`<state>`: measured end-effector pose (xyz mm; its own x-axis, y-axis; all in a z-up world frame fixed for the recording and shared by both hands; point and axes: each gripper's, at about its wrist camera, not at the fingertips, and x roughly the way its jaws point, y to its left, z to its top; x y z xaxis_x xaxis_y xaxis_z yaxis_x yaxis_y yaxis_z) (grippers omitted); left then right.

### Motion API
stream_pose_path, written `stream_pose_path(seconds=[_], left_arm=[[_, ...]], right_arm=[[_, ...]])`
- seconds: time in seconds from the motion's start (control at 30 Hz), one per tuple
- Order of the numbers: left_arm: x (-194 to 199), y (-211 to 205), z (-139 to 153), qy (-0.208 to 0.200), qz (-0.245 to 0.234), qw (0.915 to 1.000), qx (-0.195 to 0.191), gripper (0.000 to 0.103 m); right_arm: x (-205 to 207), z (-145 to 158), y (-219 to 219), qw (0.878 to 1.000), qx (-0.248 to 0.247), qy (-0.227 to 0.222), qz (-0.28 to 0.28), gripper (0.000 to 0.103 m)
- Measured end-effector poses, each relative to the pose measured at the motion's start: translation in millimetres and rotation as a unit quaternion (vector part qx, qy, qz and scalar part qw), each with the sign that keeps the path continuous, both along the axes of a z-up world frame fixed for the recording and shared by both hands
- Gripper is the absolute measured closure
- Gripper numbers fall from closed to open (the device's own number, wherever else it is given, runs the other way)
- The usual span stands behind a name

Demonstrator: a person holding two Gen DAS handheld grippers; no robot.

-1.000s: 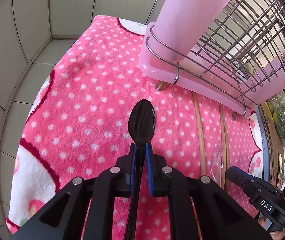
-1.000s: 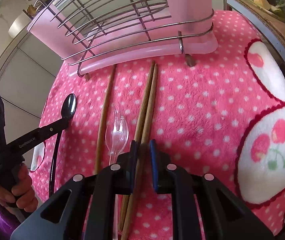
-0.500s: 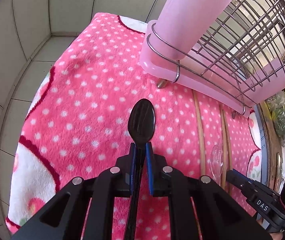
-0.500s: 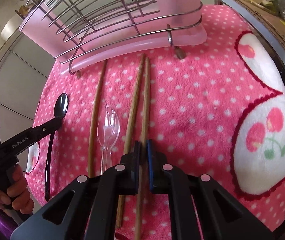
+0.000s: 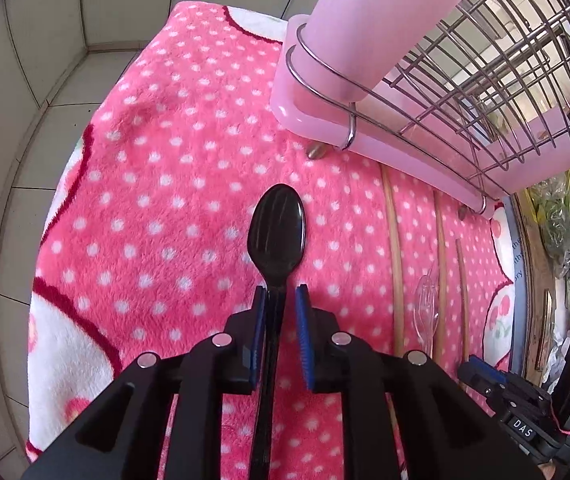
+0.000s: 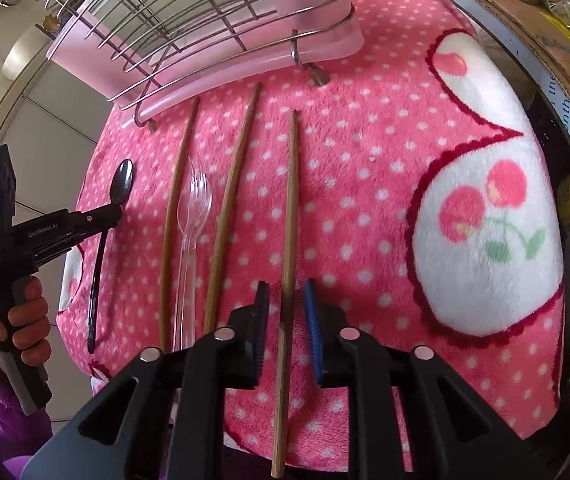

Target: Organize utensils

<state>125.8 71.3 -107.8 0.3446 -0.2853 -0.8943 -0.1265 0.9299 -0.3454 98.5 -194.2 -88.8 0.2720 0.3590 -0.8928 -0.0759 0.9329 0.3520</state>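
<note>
Right gripper (image 6: 285, 312) jaws spreading apart, letting go of chopstick (image 6: 289, 216); that stick now lying apart from its former partner (image 6: 231, 184). Left gripper (image 5: 281, 312) jaws also widening around black spoon (image 5: 277, 236) neck, gaps showing.

A: Both views are bright with daylight; the pink blanket (image 5: 189, 184) looks vivid and evenly lit, with soft shadows under the wire rack (image 6: 173, 12).

B: Fisheye bending is strong: tile lines curve at the left, corners go black. The near gripper bodies are slightly soft, and a sheen glints on the black spoon (image 5: 277, 232).
</note>
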Motion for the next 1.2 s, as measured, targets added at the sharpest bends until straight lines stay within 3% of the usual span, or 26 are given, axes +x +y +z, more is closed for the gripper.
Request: stream_pose_path(seconds=[0.13, 0.4, 0.87, 0.93, 1.0, 1.2], left_arm=[[10.9, 1.9, 0.7, 0.022, -0.018, 0.9996, 0.001, 0.089], [33.4, -10.3, 1.9, 0.062, -0.067, 0.9948, 0.045, 0.088], [65.1, -33.3, 2.7, 0.105, -0.116, 0.9815, 0.111, 0.088], [66.2, -39.4, 2.1, 0.105, -0.118, 0.9806, 0.117, 0.088], [66.7, -42.5, 2.2, 0.101, -0.116, 0.9811, 0.118, 0.088], [46.6, -38.9, 9.5, 0.060, -0.098, 0.9885, 0.099, 0.096]], right_arm=[[1.5, 14.3, -21.9, 1.000, 0.015, -0.014, -0.007, 0.074], [36.9, 22.6, -20.6, 1.000, 0.012, -0.020, 0.000, 0.074], [96.8, 2.0, 12.0, 0.997, -0.065, 0.024, 0.047, 0.075], [97.5, 1.1, 18.5, 0.994, -0.092, 0.014, 0.056, 0.089], [95.9, 1.1, 22.7, 0.993, -0.105, 0.001, 0.060, 0.093], [81.8, 5.1, 10.8, 0.997, -0.066, -0.024, 0.034, 0.097]])
